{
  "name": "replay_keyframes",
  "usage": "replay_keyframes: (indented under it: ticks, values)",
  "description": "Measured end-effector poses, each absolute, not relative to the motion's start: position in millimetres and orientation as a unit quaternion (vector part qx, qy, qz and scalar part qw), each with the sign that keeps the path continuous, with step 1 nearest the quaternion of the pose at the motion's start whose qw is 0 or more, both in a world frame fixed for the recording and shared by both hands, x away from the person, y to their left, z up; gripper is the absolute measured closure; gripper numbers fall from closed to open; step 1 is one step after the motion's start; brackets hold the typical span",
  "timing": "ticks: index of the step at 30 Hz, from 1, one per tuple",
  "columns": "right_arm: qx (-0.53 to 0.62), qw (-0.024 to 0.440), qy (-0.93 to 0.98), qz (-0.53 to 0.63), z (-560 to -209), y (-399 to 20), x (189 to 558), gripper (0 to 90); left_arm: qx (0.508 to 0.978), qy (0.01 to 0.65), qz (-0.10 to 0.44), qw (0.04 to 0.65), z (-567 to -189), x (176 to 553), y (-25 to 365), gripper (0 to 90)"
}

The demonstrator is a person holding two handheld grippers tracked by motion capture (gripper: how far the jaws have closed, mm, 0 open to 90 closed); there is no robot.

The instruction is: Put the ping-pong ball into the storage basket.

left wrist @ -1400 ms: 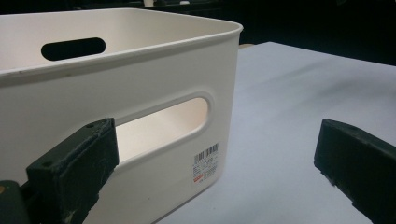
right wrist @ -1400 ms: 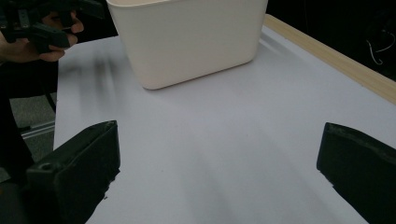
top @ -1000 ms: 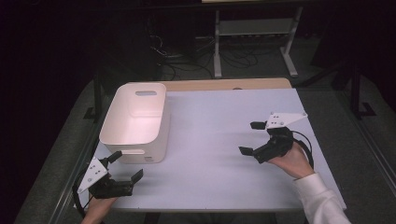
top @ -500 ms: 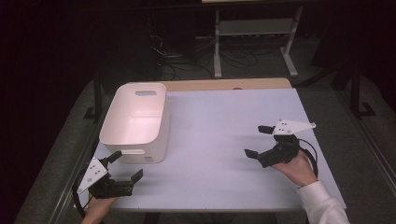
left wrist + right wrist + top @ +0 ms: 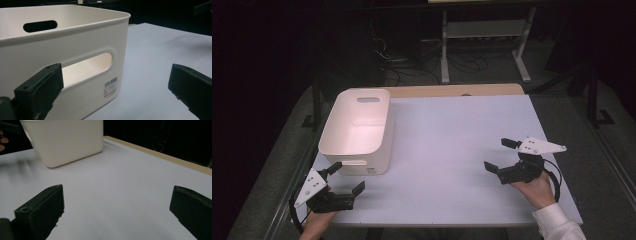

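A white bin [image 5: 357,131] stood empty at the worktop's [image 5: 452,150] left side, the left hand-held gripper [image 5: 346,176] spread wide just before its handle slot, the right hand-held gripper [image 5: 501,156] equally spread well apart over bare surface.

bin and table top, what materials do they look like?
Bin: looks like moulded plastic, cream-white, smooth semi-matte; rounded rim, cut-out handle slots, barcode sticker on the wall.
Table top: pale matte sheet, possibly laminate or a mat; the tan strip at the far edge looks like wood, though that's uncertain.
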State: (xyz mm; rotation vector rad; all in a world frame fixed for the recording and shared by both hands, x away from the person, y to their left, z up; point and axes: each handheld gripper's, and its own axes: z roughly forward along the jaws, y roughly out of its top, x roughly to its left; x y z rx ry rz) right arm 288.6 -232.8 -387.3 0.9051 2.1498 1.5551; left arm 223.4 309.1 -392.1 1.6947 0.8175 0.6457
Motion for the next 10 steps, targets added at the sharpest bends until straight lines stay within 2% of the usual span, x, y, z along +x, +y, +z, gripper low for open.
replay_keyframes:
  ticks: [10]
  values:
    - [0.331, 0.177, 0.735, 0.565, -395.7, -243.3, 281.4, 0.0, 0.715, 0.341, 0.272, 0.546, -391.2, 222.2, 308.9, 0.0]
